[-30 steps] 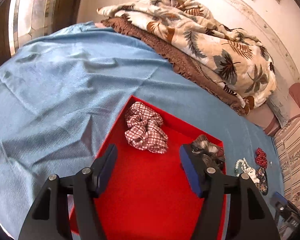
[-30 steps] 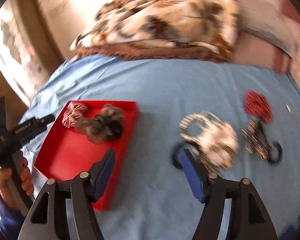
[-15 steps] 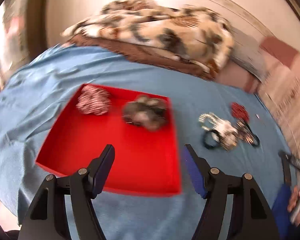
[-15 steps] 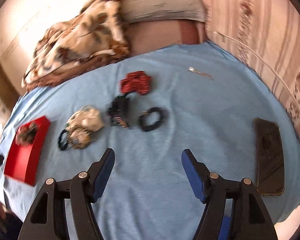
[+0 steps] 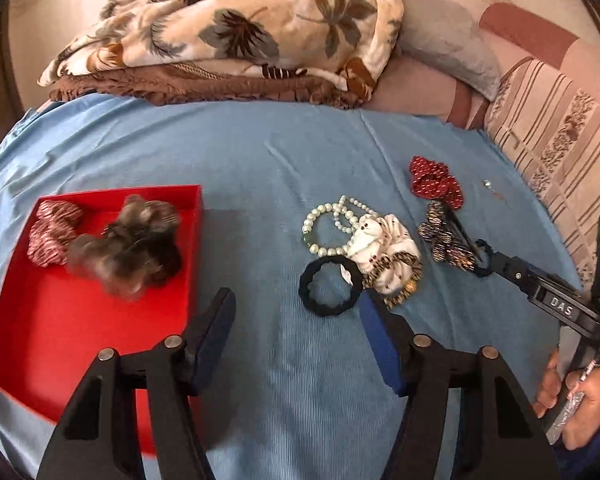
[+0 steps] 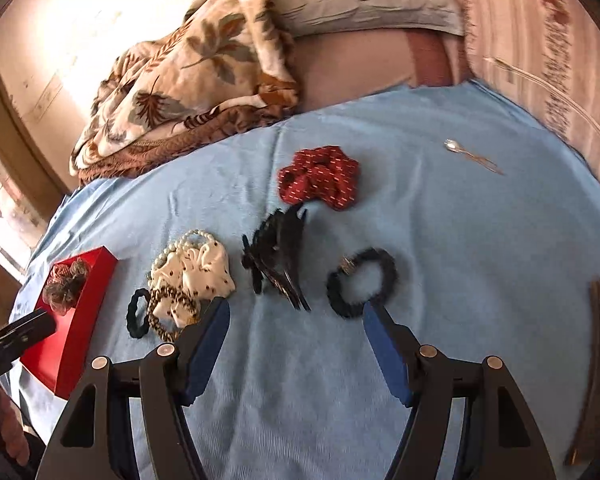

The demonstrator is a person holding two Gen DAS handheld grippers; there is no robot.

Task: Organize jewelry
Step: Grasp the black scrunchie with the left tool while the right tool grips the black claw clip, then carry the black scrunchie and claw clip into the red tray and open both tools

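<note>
The left gripper (image 5: 296, 312) hung released, nothing between its blue pads; its jaws had just been closing a little on empty air. Just ahead of its right pad lay the plain black fabric hair tie (image 5: 331, 286), touching the white spotted scrunchie (image 5: 384, 244) and the pearl bead bracelet (image 5: 332, 224) beyond it. Off to its left sat the shallow red tray (image 5: 100, 344), already holding a striped pink scrunchie (image 5: 52, 232) and a fluffy grey-brown scrunchie (image 5: 132, 244).

The right gripper (image 6: 296, 324) was likewise released and empty. Directly ahead lay the black claw hair clip (image 6: 278, 254), with a second black hair tie (image 6: 362, 282) by its right pad and the red dotted scrunchie (image 6: 320, 180) farther on.

To pick cleanly, each gripper probably should centre on one piece and lift it clear of its neighbours, since the pile is tangled.

Only the right view showed the thin metal hairpin (image 6: 472, 158) clearly; only the left view showed the tray's contents plainly.
</note>
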